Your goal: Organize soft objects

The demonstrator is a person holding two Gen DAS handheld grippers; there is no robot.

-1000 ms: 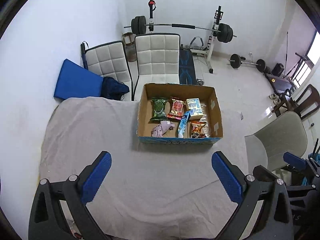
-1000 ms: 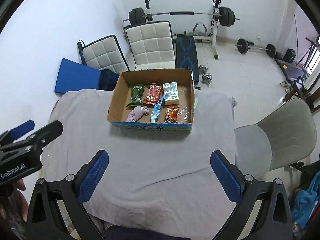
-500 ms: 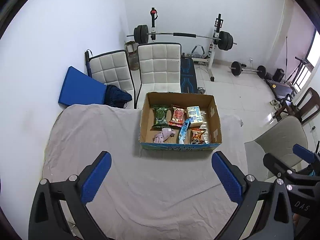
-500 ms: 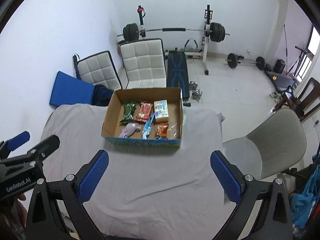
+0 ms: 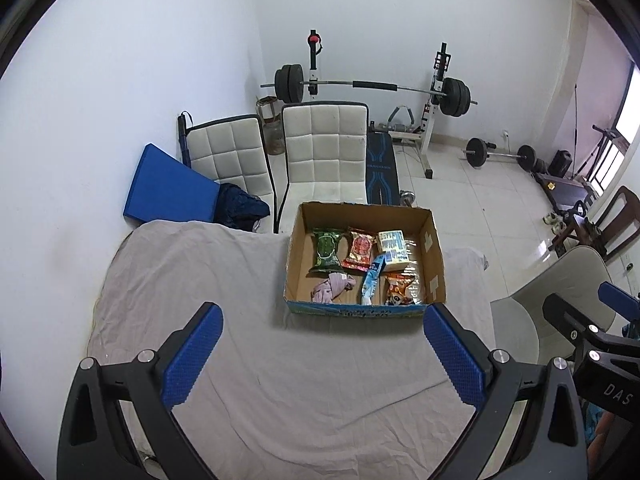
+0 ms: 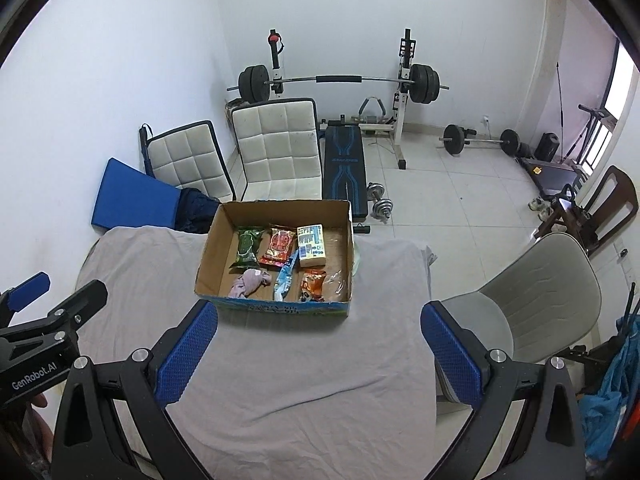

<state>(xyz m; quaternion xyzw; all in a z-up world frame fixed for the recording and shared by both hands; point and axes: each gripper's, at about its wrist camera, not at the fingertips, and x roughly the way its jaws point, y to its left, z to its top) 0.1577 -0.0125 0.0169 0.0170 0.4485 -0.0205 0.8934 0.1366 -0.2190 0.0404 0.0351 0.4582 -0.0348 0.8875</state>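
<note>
Both grippers high above the bench (image 5: 280,380), well back from the cardboard box (image 5: 362,308) at 12 o'clock, likely for a full view of the contents. Left gripper (image 5: 320,356): jaws spread wide, nothing between them. Right gripper (image 6: 316,354): jaws equally wide, likewise empty. Inside the box: green packet (image 5: 326,250) and red packet (image 5: 360,249) at 11 o'clock, white-and-blue pack (image 5: 394,246) at 1 o'clock, pink cloth (image 5: 334,286), blue sachet (image 5: 372,280) and orange packet (image 5: 398,290) along the near wall. Everything apparently gathered already; bare grey sheet around the box.
</note>
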